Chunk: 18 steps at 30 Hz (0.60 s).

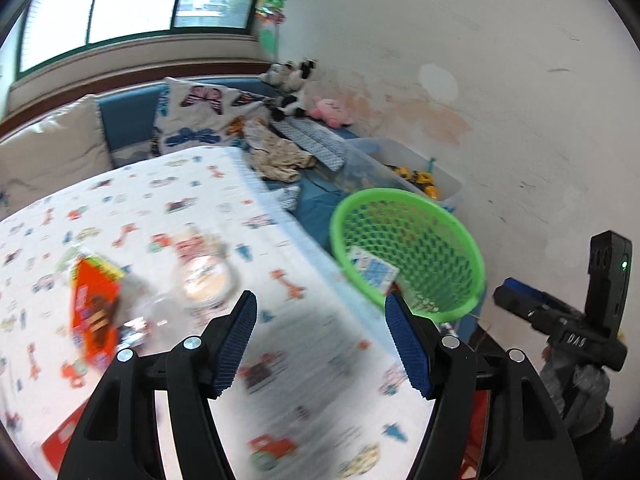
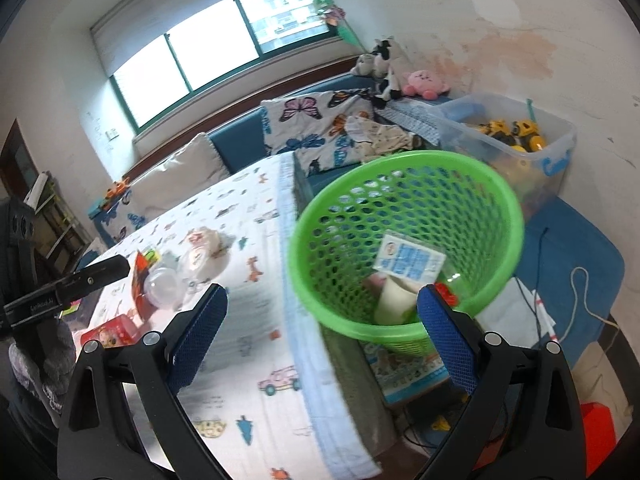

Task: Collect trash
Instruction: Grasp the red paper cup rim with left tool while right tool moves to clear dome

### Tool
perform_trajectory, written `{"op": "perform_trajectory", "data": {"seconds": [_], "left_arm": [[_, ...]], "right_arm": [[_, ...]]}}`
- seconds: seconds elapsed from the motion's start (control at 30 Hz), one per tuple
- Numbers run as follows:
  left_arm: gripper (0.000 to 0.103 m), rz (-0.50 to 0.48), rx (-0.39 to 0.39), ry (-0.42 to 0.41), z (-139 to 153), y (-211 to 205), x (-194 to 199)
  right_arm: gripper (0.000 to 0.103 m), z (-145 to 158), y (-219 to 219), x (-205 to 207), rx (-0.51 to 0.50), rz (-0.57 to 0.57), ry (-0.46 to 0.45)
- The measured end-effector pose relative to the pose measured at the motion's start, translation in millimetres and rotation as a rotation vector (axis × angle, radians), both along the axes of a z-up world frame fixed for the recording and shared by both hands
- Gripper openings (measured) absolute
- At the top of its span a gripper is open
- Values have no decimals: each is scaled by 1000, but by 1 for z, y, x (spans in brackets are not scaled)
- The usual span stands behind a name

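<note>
Green mesh plastic basket (image 2: 404,240) beside the cloth-covered counter (image 2: 248,360) already holds a blue-white packet (image 2: 410,258) and a paper cup (image 2: 394,300). Left on the counter near the basket: orange snack wrapper (image 1: 94,312), clear plastic lids (image 2: 164,290). Left claw (image 1: 320,344) and right claw (image 2: 320,340) both released, empty.

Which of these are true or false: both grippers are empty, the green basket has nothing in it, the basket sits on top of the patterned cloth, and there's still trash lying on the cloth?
1. Both grippers are empty. True: the left gripper and the right gripper stand open with nothing between the jaws.
2. The green basket has nothing in it. False: a blue and white packet and a paper cup lie inside.
3. The basket sits on the patterned cloth. False: it stands beside the cloth's edge.
4. Trash remains on the cloth. True: an orange packet.
</note>
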<state>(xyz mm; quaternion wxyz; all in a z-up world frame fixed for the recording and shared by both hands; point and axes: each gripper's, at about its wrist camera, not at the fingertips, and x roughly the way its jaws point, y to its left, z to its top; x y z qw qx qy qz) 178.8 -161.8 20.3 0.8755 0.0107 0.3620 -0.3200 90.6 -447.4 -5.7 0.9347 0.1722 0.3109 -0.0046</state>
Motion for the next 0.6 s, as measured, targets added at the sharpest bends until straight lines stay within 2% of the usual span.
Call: {"op": "perform_trajectory", "data": {"seconds": [0.27, 0.33, 0.6], "left_arm": [[68, 126, 43, -25, -10, 67, -14], [75, 153, 47, -35, -11, 84, -18], [75, 302, 37, -21, -22, 156, -37]], "right_arm": [[95, 1, 35, 14, -6, 80, 5], [95, 2, 45, 19, -7, 103, 4], [95, -1, 78, 30, -9, 178, 15]]}}
